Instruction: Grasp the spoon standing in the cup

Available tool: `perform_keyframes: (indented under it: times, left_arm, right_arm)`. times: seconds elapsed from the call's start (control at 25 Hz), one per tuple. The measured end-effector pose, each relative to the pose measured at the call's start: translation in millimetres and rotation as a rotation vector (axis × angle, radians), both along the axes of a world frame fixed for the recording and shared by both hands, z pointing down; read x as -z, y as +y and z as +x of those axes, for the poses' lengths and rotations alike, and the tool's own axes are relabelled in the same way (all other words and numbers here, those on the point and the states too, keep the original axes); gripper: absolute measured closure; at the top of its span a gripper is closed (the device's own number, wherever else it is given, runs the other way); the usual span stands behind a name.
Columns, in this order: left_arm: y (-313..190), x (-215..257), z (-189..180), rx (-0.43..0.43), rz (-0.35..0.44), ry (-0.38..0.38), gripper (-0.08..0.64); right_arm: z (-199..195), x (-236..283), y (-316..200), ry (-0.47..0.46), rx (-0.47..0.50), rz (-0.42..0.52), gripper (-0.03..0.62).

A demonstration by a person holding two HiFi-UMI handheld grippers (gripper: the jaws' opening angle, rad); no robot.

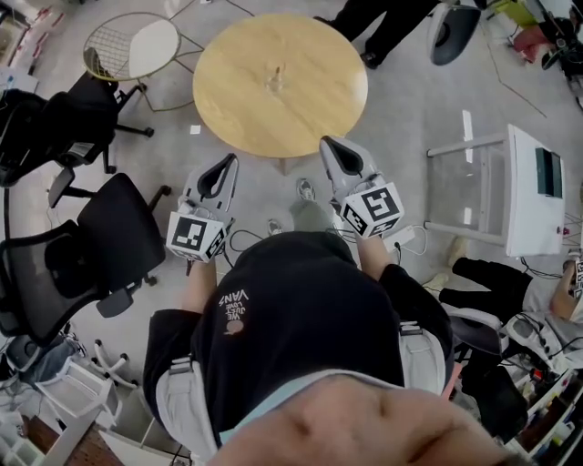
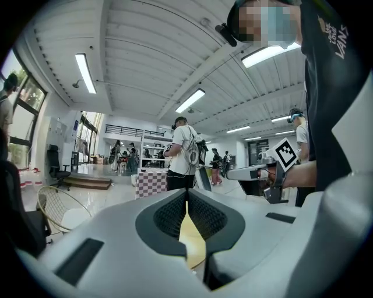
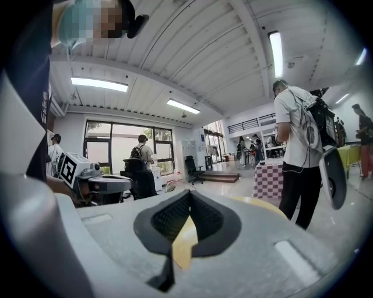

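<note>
A round wooden table [image 1: 301,100] stands ahead of me. Near its middle is a small clear cup [image 1: 273,78]; the spoon in it is too small to make out. My left gripper [image 1: 228,162] and right gripper [image 1: 330,146] are held side by side at the table's near edge, well short of the cup. Both are shut and hold nothing. In the left gripper view the left gripper's [image 2: 187,195] jaws meet at the tips, with the tabletop [image 2: 192,241] showing behind them. The right gripper's [image 3: 187,195] jaws are also pressed together.
Black office chairs [image 1: 109,237] crowd the left side. A round wire-frame stool [image 1: 127,45] stands at the far left, and a white stand [image 1: 533,187] is on the right. A person's legs [image 1: 387,27] are beyond the table, and a person with a backpack [image 3: 300,145] is nearby.
</note>
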State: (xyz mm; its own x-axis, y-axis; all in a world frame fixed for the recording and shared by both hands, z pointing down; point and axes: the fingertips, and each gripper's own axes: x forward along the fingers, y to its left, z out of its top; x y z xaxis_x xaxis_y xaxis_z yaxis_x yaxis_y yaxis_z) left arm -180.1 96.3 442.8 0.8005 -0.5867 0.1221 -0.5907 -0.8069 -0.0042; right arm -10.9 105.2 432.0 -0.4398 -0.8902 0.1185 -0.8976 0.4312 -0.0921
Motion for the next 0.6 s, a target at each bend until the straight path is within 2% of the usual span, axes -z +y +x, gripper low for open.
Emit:
perform_keyframes:
  times: [0.32,0.6]
  left_arm:
    - [-41,0,23,0.035,-0.001,0.008,0.552]
    - [-80,3,49,0.121,-0.005,0.005,0.552]
  right_arm:
    - [20,-11,-43,0.016,0.044,-0.027,0.595]
    - [41,-7,-90,-0.007,0.151,-0.019,0.594]
